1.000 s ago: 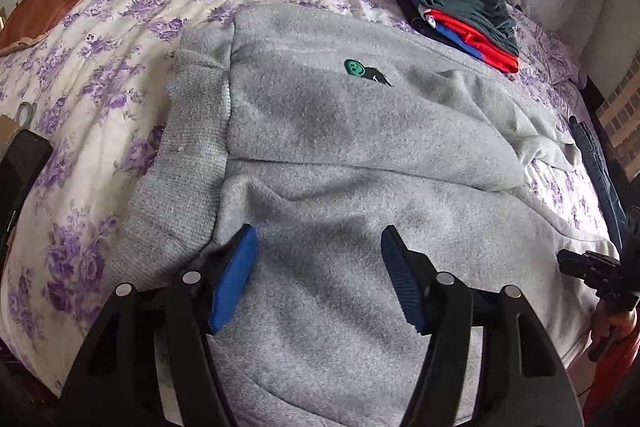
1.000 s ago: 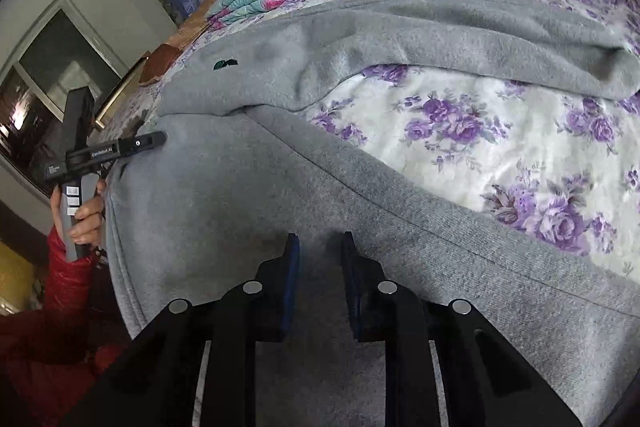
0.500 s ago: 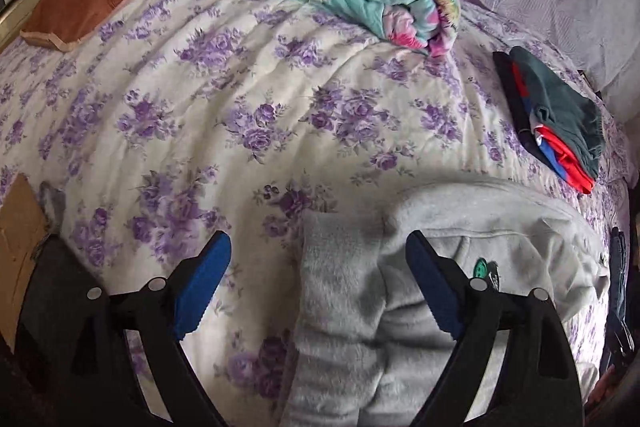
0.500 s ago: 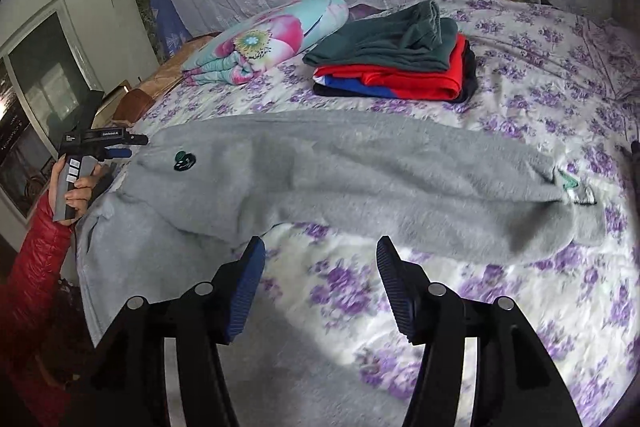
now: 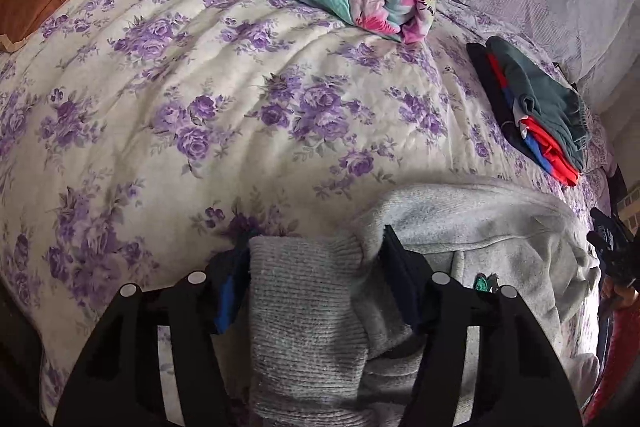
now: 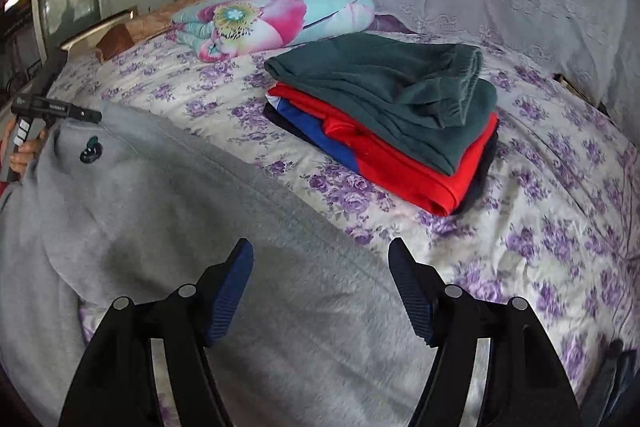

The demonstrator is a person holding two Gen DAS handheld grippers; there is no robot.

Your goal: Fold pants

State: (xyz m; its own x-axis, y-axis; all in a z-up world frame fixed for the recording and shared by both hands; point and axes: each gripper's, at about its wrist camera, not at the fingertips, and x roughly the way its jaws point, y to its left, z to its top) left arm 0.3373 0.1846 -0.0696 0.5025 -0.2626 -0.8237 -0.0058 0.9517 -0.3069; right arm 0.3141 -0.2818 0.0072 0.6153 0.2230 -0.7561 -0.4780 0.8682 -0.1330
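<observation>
My left gripper jaws closing on the ribbed waistband of the grey pants, one pair, spread across the bed near its front edge. Right gripper opening, nothing between, hovering over a leg. Bare quilt beyond; one folded clothes stack, one rolled blanket.

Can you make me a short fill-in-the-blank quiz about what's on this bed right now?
1. The pants spread across the bed are ____ in colour.
2. The top garment on the stack of folded clothes is dark ____.
3. The ribbed waistband sits between the fingers of the ____ tool.
4. The bedspread is printed with purple ____.

Missing words: grey; green; left; flowers
</observation>
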